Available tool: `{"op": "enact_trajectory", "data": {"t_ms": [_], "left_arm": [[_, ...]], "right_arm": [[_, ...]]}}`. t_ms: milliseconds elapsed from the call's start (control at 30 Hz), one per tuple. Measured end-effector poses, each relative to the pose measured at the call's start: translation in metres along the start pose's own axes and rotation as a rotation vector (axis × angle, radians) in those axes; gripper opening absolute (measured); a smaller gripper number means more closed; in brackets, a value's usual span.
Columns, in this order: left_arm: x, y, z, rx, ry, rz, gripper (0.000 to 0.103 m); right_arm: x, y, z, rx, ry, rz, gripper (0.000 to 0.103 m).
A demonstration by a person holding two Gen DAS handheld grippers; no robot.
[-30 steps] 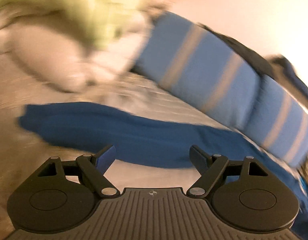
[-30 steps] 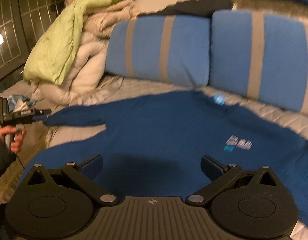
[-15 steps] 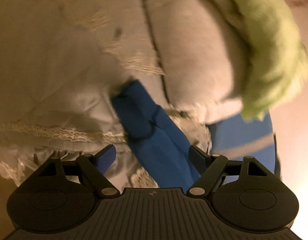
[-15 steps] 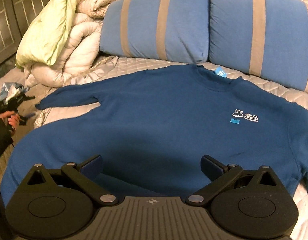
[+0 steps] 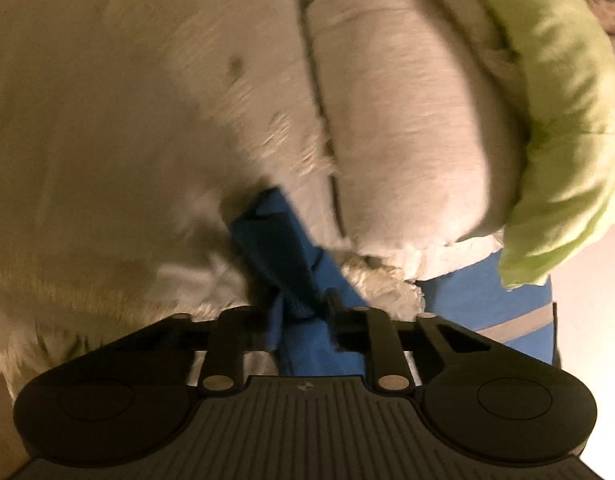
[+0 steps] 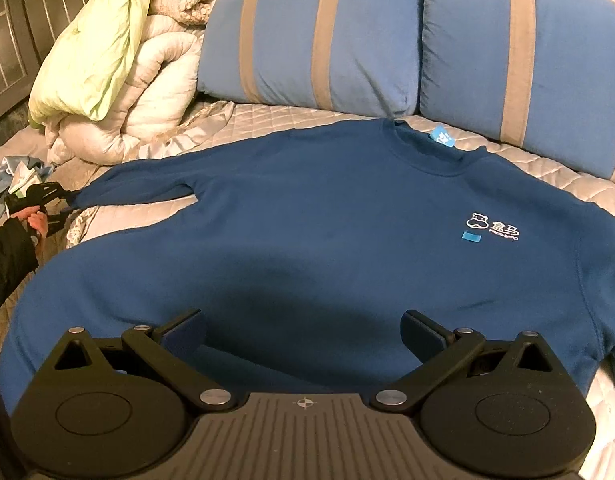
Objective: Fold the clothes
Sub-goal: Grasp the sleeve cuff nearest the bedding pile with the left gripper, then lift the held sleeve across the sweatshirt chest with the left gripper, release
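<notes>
Blue sweatshirt lies flat, front up, on quilted bedspread; soft, limp, light, best taken at cuffs and hem. Left gripper jaws have just been closing, now pinching the sleeve cuff between them. Right gripper jaws wide apart, empty, hem between and ahead. 2 striped pillows beyond; rolled duvet ahead-left.
</notes>
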State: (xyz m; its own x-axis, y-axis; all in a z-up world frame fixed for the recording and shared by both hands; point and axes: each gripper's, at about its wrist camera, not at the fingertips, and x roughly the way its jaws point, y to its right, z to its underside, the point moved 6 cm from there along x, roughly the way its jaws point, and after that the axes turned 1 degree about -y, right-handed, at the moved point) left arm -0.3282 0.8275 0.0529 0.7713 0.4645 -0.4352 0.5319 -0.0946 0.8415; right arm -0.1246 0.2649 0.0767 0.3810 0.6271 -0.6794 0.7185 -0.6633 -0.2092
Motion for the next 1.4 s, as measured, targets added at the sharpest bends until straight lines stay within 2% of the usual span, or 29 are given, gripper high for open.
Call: {"op": "enact_trajectory", "data": {"t_ms": [67,200,300,433,700,900,1067,1200,1400], "left_arm": [[-0.007,0.020,-0.011,0.091,0.012,-0.012,0.014],[-0.020,0.075,-0.023,0.347,0.049,-0.051,0.012],[-0.028,0.118,-0.018,0.535,0.078,-0.081,0.012],[-0.036,0.163,0.002,0.679,0.109,-0.073,0.012],[-0.045,0.241,0.079,0.938,0.125,0.008,0.011],[-0.031,0.288,0.144,1.139,0.107,0.082,0.010],[-0.020,0.315,0.207,1.271,0.066,0.159,0.010],[-0.022,0.329,0.260,1.426,0.034,0.224,0.010],[-0.031,0.341,0.344,1.588,-0.040,0.340,0.010]], "right_arm": [[-0.001,0.000,0.000,0.001,0.004,0.000,0.103],[-0.002,0.000,0.001,0.006,0.013,-0.006,0.103],[-0.002,0.001,0.001,0.012,0.020,-0.015,0.103],[-0.004,0.003,0.001,0.030,0.036,-0.029,0.103],[-0.006,0.003,0.001,0.046,0.054,-0.042,0.103],[-0.005,-0.001,0.003,0.022,0.056,-0.025,0.103],[-0.006,0.002,0.004,0.043,0.067,-0.039,0.103],[-0.006,0.003,0.004,0.055,0.065,-0.043,0.103],[-0.006,0.003,0.004,0.067,0.067,-0.057,0.103]]}}
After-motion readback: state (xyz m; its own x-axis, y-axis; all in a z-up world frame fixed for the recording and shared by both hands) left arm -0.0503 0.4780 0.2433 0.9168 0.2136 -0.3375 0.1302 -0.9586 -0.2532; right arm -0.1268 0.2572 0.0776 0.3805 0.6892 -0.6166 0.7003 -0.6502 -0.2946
